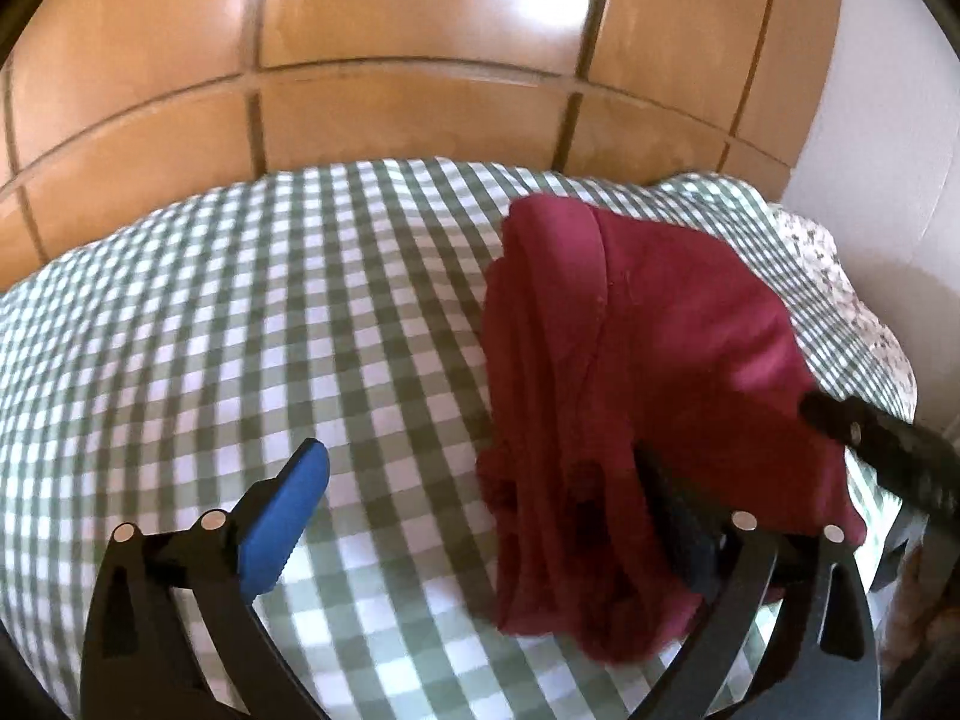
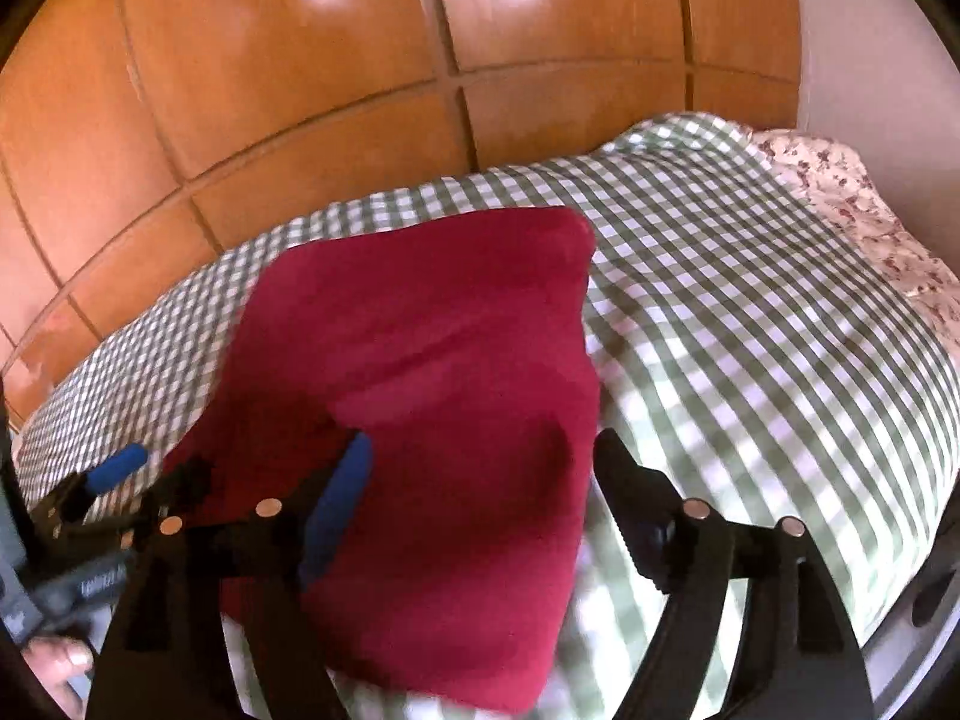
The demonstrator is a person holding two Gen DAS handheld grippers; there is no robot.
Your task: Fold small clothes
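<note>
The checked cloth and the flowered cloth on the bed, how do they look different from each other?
The checked cloth has a regular grid of green and white squares; the flowered cloth has scattered reddish sprigs on cream. The checked cloth covers most of the visible surface, while the flowered cloth shows only at the far right edge. The red garment lies on the checked cloth, not on the flowered cloth. Both are soft, light-toned fabrics lying side by side.

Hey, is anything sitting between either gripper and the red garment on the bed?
Nothing visible is. The red garment lies on the checked sheet, right between the open fingers of the right gripper and against the left gripper, whose fingers also stand open. No other object lies near it.
</note>
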